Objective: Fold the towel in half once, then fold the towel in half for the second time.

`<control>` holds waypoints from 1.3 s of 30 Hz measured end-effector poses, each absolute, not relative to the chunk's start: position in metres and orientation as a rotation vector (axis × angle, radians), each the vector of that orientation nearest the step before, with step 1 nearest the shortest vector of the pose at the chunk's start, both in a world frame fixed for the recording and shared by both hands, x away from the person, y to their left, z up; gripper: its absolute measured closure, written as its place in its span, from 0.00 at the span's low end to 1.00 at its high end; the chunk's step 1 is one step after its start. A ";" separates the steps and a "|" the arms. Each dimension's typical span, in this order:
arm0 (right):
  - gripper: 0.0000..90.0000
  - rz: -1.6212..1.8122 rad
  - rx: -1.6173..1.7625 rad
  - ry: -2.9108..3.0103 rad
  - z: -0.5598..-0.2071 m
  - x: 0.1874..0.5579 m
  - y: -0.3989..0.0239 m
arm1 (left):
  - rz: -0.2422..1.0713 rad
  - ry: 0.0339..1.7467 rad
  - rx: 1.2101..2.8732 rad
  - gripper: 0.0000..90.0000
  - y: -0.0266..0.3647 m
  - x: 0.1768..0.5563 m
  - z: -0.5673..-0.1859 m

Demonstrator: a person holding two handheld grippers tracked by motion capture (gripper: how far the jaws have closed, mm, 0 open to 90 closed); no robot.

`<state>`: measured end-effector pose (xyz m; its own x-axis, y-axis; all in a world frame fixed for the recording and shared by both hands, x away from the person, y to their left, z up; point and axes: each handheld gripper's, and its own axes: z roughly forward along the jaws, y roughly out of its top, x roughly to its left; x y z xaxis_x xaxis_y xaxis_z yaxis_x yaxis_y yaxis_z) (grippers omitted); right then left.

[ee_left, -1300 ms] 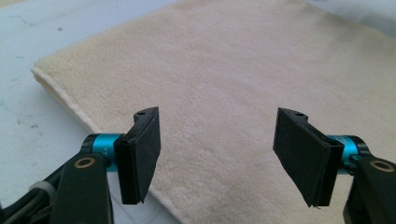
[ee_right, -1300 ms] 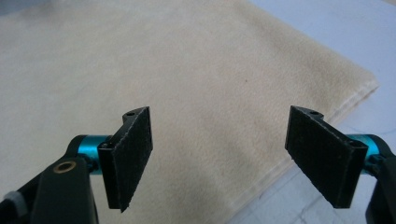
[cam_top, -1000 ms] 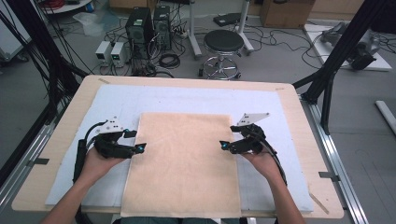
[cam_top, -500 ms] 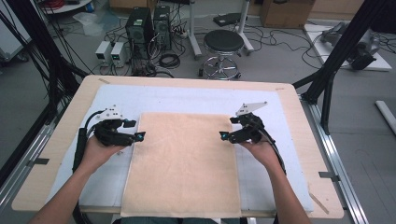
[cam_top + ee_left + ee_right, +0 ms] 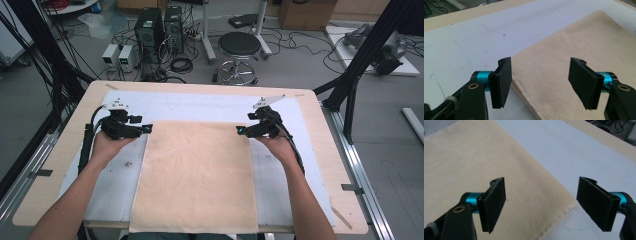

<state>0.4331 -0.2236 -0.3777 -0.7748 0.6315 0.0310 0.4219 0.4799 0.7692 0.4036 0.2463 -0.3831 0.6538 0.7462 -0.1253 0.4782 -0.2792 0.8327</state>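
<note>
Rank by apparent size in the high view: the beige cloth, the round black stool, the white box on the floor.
1. Beige rectangular cloth, by far largest.
2. Round black stool, though it stands farther off.
3. White box, smallest; also far away.

We are looking down on a pale wooden table [image 5: 60, 165] that is carrying a white sheet [image 5: 200, 106] over most of its top, with a beige cloth [image 5: 195, 175] lying flat on that sheet and reaching the near edge.

Behind the table's far edge there's a stool [image 5: 240, 44], two PC towers [image 5: 161, 27], and cables [image 5: 180, 64] all over the floor.
</note>
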 end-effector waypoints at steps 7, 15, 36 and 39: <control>0.25 1.142 0.935 2.465 -0.387 0.441 -0.223 | 0.375 0.967 1.917 0.41 0.241 0.411 -0.391; 0.25 1.125 0.967 2.459 -0.399 0.450 -0.223 | 0.372 1.002 1.931 0.41 0.237 0.421 -0.406; 0.27 1.077 1.090 2.476 -0.414 0.469 -0.234 | 0.434 1.117 1.927 0.44 0.245 0.443 -0.430; 0.27 1.034 1.106 2.497 -0.420 0.471 -0.232 | 0.421 1.132 1.907 0.46 0.242 0.446 -0.434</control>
